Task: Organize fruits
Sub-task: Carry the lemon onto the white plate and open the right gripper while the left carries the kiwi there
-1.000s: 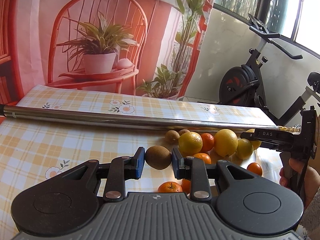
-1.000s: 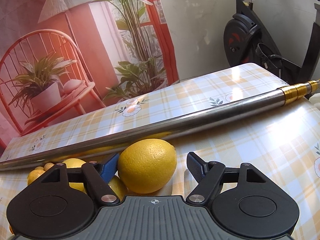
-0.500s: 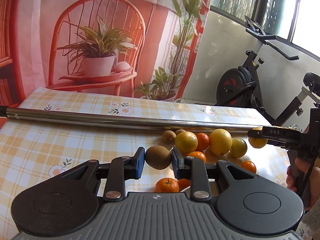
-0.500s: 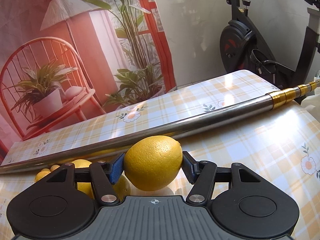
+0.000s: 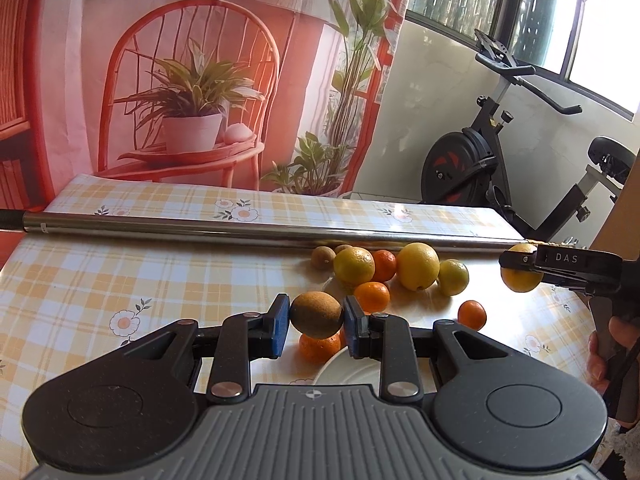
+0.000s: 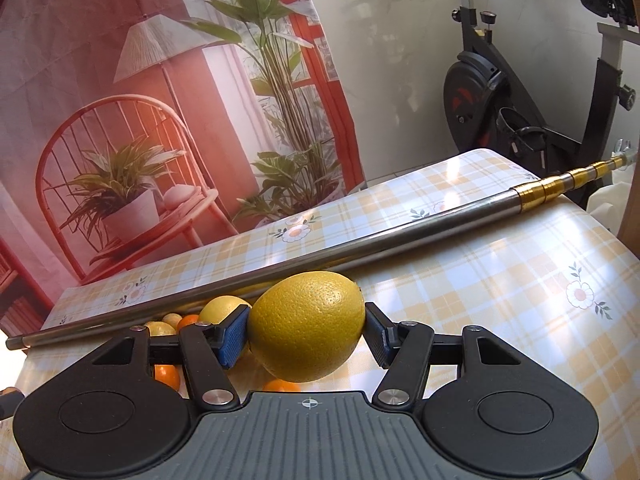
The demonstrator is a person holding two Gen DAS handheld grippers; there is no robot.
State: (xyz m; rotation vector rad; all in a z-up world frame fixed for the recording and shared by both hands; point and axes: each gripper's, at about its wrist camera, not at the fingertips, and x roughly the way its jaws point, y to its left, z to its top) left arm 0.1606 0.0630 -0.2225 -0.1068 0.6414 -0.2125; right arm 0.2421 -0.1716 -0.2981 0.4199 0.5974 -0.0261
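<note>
Desk (image 5: 80,280) cover: glossy checked vinyl, glare patches. Rod (image 5: 240,232): polished metal, brass-coloured rings at one end. Left claw (image 5: 316,320) and right claw (image 6: 306,328): matt black plastic, blue ribbed pads (image 5: 279,320). Kiwi (image 5: 316,315) dull, rough; lemon (image 6: 308,326) pitted, slight sheen.

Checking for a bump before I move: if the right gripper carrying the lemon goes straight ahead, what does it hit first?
Most likely the steel pole lying across the table just beyond the lemon held by the right gripper. Depth is unclear, and the lifted gripper might pass over it.

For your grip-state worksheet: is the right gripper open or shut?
Shut: the right gripper presses both blue pads against the lemon, holding it above the table.
</note>
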